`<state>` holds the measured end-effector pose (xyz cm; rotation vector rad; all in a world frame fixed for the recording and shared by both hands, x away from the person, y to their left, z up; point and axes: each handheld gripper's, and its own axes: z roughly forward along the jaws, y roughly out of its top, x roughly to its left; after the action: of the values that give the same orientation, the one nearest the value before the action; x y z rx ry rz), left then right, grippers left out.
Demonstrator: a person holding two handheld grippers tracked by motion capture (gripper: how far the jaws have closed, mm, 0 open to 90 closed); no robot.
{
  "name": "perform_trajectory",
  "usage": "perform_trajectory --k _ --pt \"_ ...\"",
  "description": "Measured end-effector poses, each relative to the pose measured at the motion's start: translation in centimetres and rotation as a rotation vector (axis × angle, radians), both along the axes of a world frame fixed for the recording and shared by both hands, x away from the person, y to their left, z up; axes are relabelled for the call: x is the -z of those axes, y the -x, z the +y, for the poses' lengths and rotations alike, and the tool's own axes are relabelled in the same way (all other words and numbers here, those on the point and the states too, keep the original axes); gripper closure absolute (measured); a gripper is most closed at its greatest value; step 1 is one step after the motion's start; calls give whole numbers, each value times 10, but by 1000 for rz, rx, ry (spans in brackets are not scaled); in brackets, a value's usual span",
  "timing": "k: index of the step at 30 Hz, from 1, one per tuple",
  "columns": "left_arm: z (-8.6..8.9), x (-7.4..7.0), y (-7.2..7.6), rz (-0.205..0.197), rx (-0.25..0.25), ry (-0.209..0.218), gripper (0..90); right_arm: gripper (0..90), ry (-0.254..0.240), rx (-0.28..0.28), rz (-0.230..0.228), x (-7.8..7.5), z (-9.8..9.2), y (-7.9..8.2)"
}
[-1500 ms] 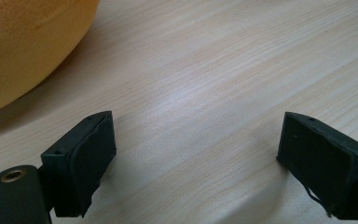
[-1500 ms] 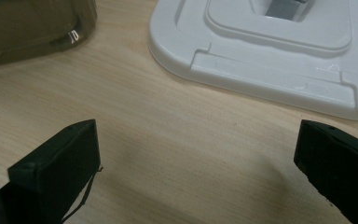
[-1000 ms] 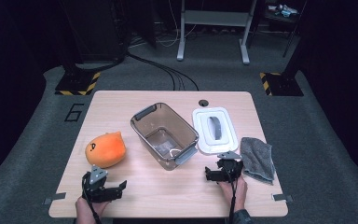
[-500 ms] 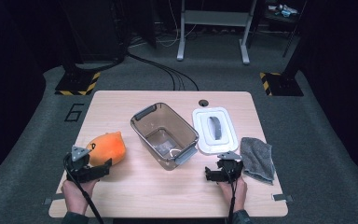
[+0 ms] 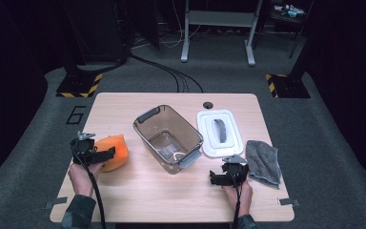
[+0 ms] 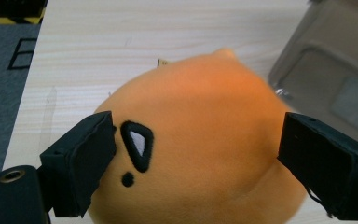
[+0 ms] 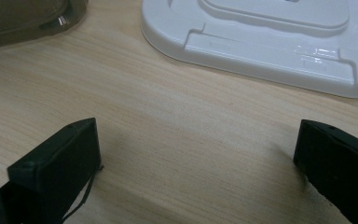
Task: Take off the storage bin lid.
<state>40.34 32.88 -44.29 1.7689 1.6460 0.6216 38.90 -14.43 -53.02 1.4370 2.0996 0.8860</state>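
Observation:
An orange plush toy [image 5: 116, 151] with a black-and-white eye patch [image 6: 137, 144] lies at the table's left side. My left gripper [image 5: 106, 154] is open, one jaw on each side of the plush [image 6: 200, 154]; I cannot tell whether the jaws touch it. Right of the plush stands a clear brown bin [image 5: 169, 136] with grey handles, and its corner [image 6: 326, 79] shows in the left gripper view. My right gripper [image 5: 228, 174] is open low over bare wood [image 7: 191, 154], with nothing between its jaws, just in front of a white lid [image 7: 270, 46].
The white lid [image 5: 219, 132] lies flat to the right of the bin. A grey cloth [image 5: 263, 162] lies crumpled at the right edge, beside my right hand. The bin's edge [image 7: 23, 18] sits at the upper left of the right gripper view. A round hole [image 5: 208, 104] marks the far table edge.
My left gripper has moved from the table's front edge out to the left and then forward, so its jaws now flank the orange plush. The right gripper has stayed put.

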Motion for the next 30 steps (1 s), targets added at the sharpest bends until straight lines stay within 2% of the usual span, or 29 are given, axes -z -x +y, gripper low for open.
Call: perform_trajectory --k 5,13,18,20,21,27,30 --pt "-3 13 -1 25 1 -12 143 0 0 1 0 0 0 0" --pt "-6 22 4 17 9 -26 332 0 -1 2 1 0 0 0" --pt "-4 28 9 -10 24 -31 507 0 -2 2 0 0 0 0" --pt "-3 30 11 -37 28 -41 553 0 -2 2 1 0 0 0" --pt "-3 30 13 -34 32 -38 569 0 -1 2 1 0 0 0" --pt "-3 32 20 -96 49 -52 629 0 -2 2 1 0 0 0" --pt "-1 31 23 -116 53 -35 651 0 -2 2 1 0 0 0"
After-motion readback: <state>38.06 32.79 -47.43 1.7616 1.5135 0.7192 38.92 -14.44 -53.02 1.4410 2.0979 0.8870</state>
